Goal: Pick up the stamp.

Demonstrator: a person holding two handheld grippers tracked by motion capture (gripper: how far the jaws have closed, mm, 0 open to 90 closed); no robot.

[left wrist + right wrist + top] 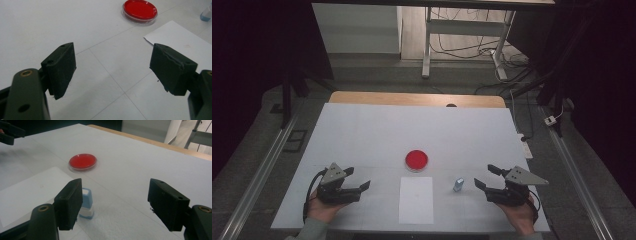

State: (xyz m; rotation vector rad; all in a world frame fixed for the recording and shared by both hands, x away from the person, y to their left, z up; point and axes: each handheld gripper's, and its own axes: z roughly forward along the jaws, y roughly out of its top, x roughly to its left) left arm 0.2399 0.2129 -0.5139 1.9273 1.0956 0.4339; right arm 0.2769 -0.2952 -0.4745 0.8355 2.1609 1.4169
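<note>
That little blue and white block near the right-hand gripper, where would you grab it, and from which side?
Probably by the blue upper body of the small stamp-like block, jaws closing on two opposite flat sides. It stands upright on its wider white base beside the paper sheet, so coming from the right gripper, the nearer one with jaws already open, looks simplest. The sides look narrow enough for that opening.

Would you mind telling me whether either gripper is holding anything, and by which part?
Nothing is held: the left gripper and right gripper are both open and empty.
</note>
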